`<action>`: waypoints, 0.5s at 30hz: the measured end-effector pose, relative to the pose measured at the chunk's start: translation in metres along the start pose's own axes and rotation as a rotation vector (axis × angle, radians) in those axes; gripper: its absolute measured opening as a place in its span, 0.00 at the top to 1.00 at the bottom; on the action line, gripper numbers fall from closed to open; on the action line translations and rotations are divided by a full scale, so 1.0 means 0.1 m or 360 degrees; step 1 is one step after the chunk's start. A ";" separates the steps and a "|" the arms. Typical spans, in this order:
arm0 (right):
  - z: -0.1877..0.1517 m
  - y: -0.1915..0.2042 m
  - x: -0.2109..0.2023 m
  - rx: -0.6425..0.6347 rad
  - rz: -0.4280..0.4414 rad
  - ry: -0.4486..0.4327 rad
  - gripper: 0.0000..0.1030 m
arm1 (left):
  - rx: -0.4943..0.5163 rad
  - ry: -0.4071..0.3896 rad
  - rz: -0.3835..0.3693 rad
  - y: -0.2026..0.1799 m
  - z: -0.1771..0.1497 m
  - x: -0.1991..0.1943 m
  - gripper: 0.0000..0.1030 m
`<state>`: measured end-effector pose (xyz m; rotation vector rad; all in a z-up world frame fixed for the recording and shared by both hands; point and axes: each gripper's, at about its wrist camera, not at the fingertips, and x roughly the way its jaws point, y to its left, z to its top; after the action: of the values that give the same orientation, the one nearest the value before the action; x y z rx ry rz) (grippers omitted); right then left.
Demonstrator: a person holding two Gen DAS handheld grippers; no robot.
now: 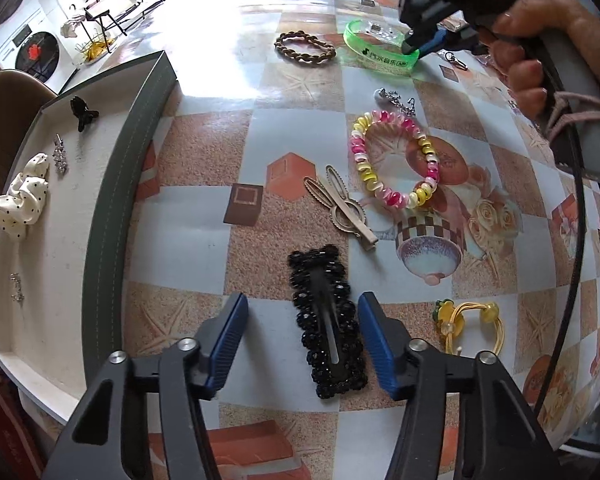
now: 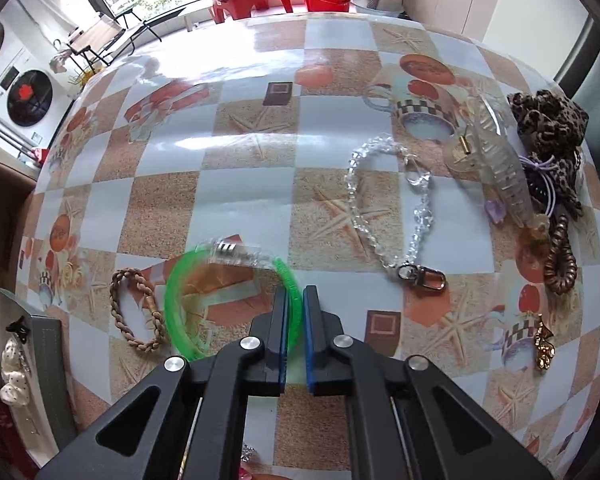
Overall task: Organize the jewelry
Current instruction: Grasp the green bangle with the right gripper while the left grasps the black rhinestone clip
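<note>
The right claw (image 2: 296, 300) pinches the translucent green plastic bangle (image 2: 180, 312), next carrying it to the grey tray (image 1: 112, 216), while the left claw (image 1: 300, 320) gapes wide over the black beaded hair clip (image 1: 328, 324).

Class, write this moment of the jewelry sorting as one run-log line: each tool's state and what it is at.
left tool: open, straddling black beaded hair clip on table | right tool: shut on green bracelet | tray: scrunchie inside

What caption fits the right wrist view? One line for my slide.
Right tongs pinch the green bracelet beside a braided bracelet on the patterned tablecloth.
</note>
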<state>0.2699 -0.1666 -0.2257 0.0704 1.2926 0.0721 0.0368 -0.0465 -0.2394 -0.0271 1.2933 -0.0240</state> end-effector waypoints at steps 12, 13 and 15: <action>-0.34 -0.17 -0.32 -0.0016 0.0140 0.0014 0.93 | -0.0058 0.0000 -0.0093 0.09 0.04 -0.04 0.65; -0.37 -0.18 -0.35 -0.0018 0.0147 0.0019 0.93 | -0.0059 -0.0007 -0.0100 0.10 0.04 -0.06 0.65; -0.44 -0.20 -0.40 -0.0026 0.0154 0.0024 0.93 | -0.0057 -0.0021 -0.0113 0.12 0.06 -0.10 0.65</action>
<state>0.2165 -0.1899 -0.2012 0.1187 1.3035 0.1664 0.0398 -0.0342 -0.2284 -0.1037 1.2791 -0.0615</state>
